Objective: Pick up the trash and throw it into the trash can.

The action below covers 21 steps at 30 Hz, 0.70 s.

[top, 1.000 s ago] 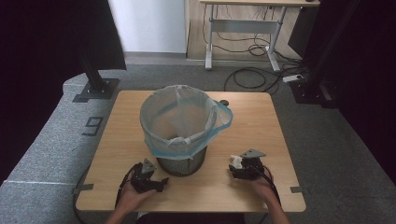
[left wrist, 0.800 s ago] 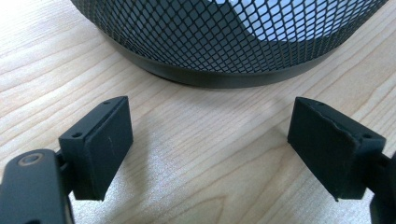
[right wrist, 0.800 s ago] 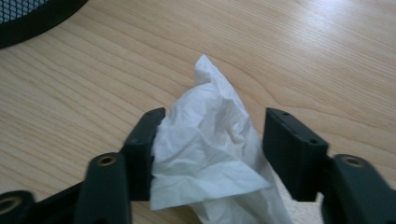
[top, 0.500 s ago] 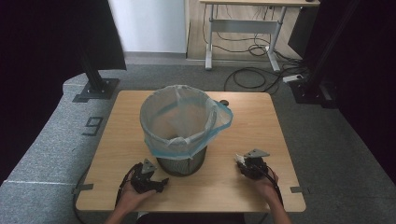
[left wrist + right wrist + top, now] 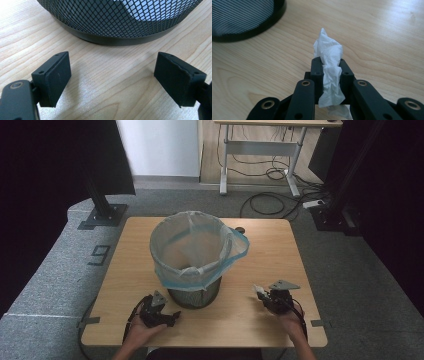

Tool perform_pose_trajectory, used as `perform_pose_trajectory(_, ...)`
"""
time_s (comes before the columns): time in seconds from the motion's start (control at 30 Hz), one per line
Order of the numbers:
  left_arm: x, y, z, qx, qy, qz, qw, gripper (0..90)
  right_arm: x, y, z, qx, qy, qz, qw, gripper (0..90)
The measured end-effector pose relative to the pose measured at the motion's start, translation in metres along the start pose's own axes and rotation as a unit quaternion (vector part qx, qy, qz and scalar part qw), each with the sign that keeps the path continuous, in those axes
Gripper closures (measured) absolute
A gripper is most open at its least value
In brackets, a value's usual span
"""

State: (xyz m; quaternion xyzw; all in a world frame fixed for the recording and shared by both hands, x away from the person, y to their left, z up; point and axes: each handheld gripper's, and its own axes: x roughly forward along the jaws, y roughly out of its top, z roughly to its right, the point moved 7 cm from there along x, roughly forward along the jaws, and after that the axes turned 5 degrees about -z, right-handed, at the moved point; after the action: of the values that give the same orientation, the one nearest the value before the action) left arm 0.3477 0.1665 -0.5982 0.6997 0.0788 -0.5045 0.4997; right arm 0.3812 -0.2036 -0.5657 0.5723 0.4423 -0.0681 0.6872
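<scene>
Table: light wood table (image 5: pixel 125 270), grey carpet around.
Bin: black mesh wastebasket (image 5: pixel 194 296) w/ blue-edged liner bag (image 5: pixel 200 270), mid-table.
L claw (image 5: pixel 112 75): jaws wide apart, empty, just before bin base.
R claw (image 5: pixel 329 67): clamped on crumpled white tissue (image 5: pixel 329 57), near bin's right.

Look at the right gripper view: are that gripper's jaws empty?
No, the right gripper is clamped on a crumpled white tissue, which sticks out above and below its jaws.
</scene>
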Motion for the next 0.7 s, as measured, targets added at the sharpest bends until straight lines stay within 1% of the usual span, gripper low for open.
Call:
perform_pose_trajectory(0.03,0.000,0.000,0.000,0.000,0.000,0.000,1.0000,13.7,-0.005,0.001,-0.001,0.006,0.004,0.007,0.9999,78.7)
perform_pose_trajectory(0.07,0.000,0.000,0.000,0.000,0.000,0.000,1.0000,13.7,-0.005,0.001,-0.001,0.006,0.004,0.007,0.9999,78.7)
perform_pose_trajectory(0.1,0.000,0.000,0.000,0.000,0.000,0.000,1.0000,13.7,-0.009,0.002,-0.001,0.009,0.008,0.016,0.9998,78.7)
perform_pose_trajectory(0.23,0.000,0.000,0.000,0.000,0.000,0.000,1.0000,13.7,-0.016,0.003,-0.001,0.008,0.011,0.025,0.9996,78.4)
perform_pose_trajectory(0.27,0.000,0.000,0.000,0.000,0.000,0.000,1.0000,13.7,-0.019,0.004,-0.002,0.006,0.017,0.032,0.9993,78.4)
perform_pose_trajectory(0.37,0.000,0.000,0.000,0.000,0.000,0.000,1.0000,13.7,-0.023,0.005,-0.002,0.006,0.019,0.036,0.9992,78.4)
perform_pose_trajectory(0.47,0.000,0.000,0.000,0.000,0.000,0.000,1.0000,13.7,-0.032,0.009,0.001,0.010,0.018,0.049,0.9986,78.4)
perform_pose_trajectory(0.5,0.000,0.000,0.000,0.000,0.000,0.000,1.0000,13.7,-0.032,0.009,0.001,0.010,0.018,0.049,0.9986,78.4)
perform_pose_trajectory(0.53,0.000,0.000,0.000,0.000,0.000,0.000,1.0000,13.7,-0.037,0.012,0.002,0.016,0.018,0.061,0.9979,78.4)
perform_pose_trajectory(0.6,0.000,0.000,0.000,0.000,0.000,0.000,1.0000,13.7,-0.043,0.016,0.002,0.023,0.022,0.072,0.9969,78.4)
perform_pose_trajectory(0.63,0.000,0.000,0.000,0.000,0.000,0.000,1.0000,13.7,-0.043,0.016,0.002,0.023,0.022,0.072,0.9969,78.4)
perform_pose_trajectory(0.7,0.000,0.000,0.000,0.000,0.000,0.000,1.0000,13.7,-0.048,0.020,0.003,0.025,0.024,0.083,0.9959,78.4)
